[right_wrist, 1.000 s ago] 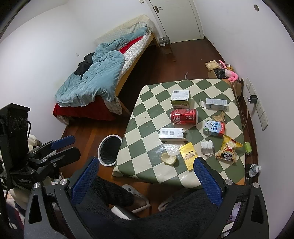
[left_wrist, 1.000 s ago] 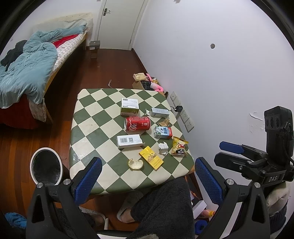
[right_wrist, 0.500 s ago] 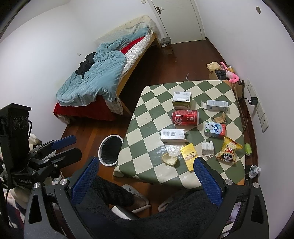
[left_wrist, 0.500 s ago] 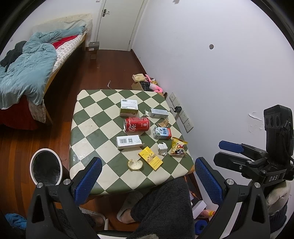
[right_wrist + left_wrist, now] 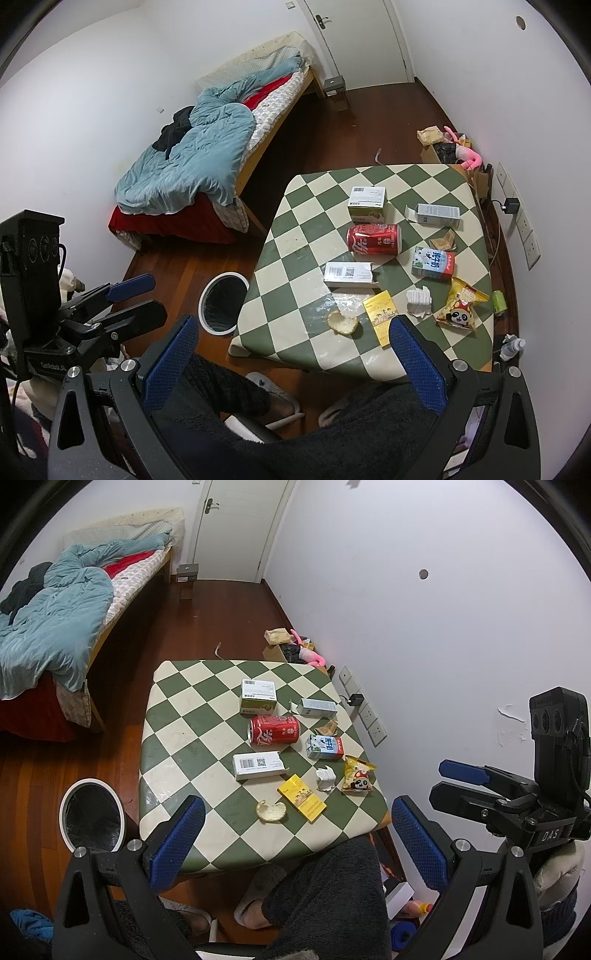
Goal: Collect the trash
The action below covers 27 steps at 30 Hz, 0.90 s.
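1. Dark wood flooring runs under your view, with a bed (image 5: 55,620) at far left and a white-rimmed bin (image 5: 91,820) standing on the floor just left of the checkered table (image 5: 177,716).
2. Your left gripper (image 5: 297,845) hangs above the table's near edge, its blue fingers (image 5: 177,840) spread wide with nothing between them; all the trash lies ahead of it, well apart from the pads.
3. On the table you have ten pieces. Two white boxes: a green-sided one (image 5: 258,697) at the far side and a flat barcode one (image 5: 258,765) nearer you.
4. One red can (image 5: 275,731) lies on its side between those two boxes.
5. Nearest your left gripper sit one bitten cracker (image 5: 271,811) and one yellow packet (image 5: 302,803), just beside each other.
6. Further right: one crumpled white tissue (image 5: 325,778), one panda snack bag (image 5: 357,774), one blue milk carton (image 5: 325,747), one brown wrapper (image 5: 328,728) and one pale blue box (image 5: 317,707).
7. Your right gripper (image 5: 295,365) also stands wide apart and holds nothing; its right finger (image 5: 417,363) overlaps the near end of the yellow packet in its own view, though you cannot tell any contact.
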Each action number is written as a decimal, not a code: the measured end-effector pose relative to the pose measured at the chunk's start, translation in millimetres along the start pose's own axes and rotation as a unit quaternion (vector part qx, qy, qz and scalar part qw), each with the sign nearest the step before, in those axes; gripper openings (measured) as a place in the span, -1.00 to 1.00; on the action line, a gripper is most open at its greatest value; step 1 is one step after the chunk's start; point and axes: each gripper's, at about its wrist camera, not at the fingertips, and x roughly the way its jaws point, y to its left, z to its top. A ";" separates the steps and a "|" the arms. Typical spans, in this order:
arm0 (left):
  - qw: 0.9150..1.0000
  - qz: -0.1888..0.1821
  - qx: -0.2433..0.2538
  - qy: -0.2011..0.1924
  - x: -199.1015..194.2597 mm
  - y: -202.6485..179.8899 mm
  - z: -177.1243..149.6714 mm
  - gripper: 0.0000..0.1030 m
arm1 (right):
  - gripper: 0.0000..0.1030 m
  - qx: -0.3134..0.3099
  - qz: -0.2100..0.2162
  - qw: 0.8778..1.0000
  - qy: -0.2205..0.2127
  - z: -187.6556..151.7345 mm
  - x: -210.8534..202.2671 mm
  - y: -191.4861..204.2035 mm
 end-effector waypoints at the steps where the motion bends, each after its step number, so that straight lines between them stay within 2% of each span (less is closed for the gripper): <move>1: 1.000 0.000 0.000 0.000 0.3 -0.9 0.5 1.00 | 1.00 0.000 0.001 1.000 0.000 -0.4 0.1 0.0; 27: 1.000 -0.003 0.001 -0.003 -0.4 -5.3 4.1 1.00 | 1.00 -0.001 -0.002 1.000 -0.002 -0.5 0.1 1.7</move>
